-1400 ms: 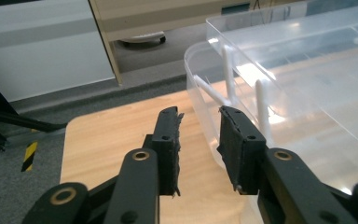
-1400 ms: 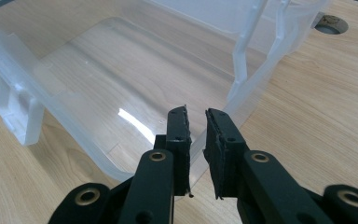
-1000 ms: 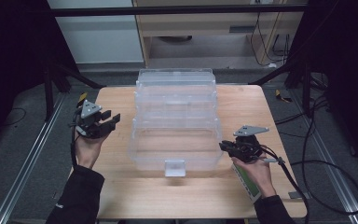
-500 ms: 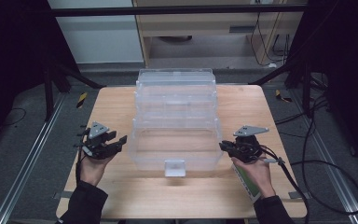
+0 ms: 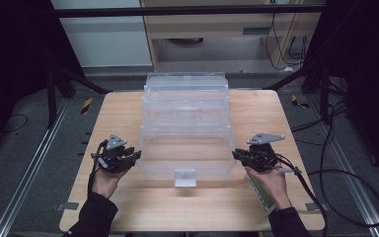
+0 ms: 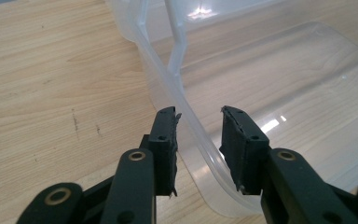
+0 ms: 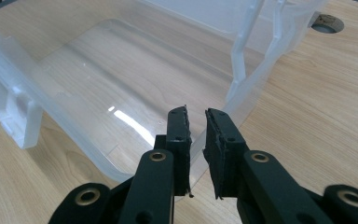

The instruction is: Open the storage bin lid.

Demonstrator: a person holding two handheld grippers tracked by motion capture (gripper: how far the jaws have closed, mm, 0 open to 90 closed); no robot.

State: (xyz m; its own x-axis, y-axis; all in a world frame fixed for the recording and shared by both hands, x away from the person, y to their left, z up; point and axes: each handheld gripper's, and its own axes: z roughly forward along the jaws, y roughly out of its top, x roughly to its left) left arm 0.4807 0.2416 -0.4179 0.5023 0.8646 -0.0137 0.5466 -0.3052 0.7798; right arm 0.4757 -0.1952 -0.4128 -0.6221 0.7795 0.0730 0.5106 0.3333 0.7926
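clear plastic bin (image 5: pixel 187 148) (ribbed, round-cornered) | left claw (image 6: pixel 198 135) closing, astride rim, gap remains | right claw (image 7: pixel 196 140) clamped on rim

You had the storage box (image 5: pixel 187 128) standing mid-table (image 5: pixel 118 113), its latch (image 5: pixel 185 177) on the near side. Your left gripper (image 5: pixel 128 159) sat at its near-left corner, your right gripper (image 5: pixel 241 156) at its near-right corner.
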